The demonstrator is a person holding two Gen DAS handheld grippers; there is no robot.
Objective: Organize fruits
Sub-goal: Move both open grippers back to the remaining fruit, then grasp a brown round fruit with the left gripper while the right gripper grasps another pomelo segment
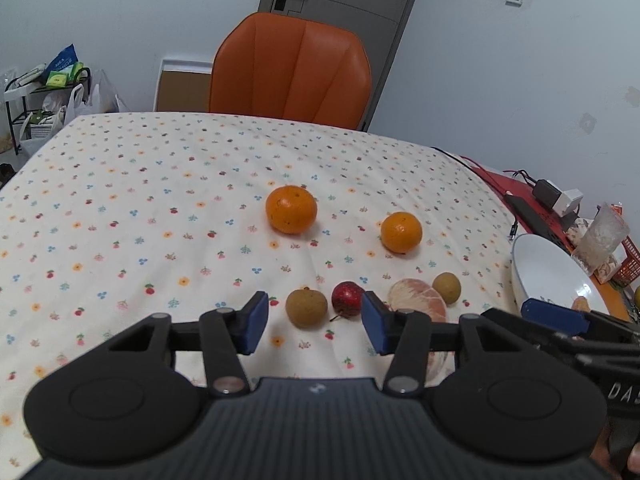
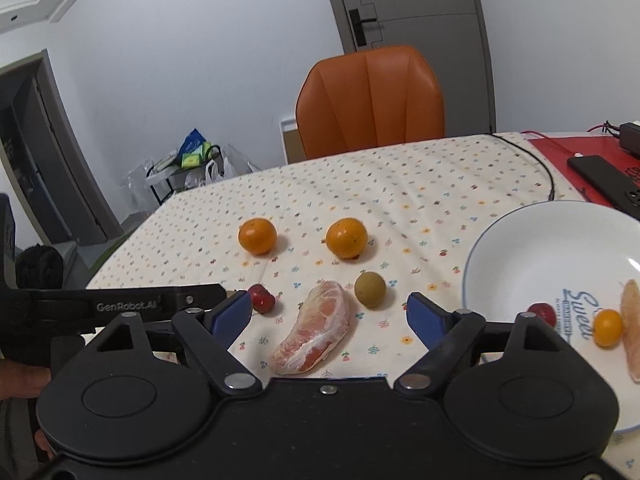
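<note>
Both hand-held grippers hover empty: the left hand-held gripper half-open over a brown longan and red fruit, the right hand-held gripper wide over the peeled pomelo segment. Squeezing may crush the soft segment, or the left may catch two fruits.

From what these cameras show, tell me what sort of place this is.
Most likely a room in a home, with a dining table. A floral tablecloth covers the table, an orange padded chair stands behind it, and a storage rack with shopping bags sits by a door.
</note>
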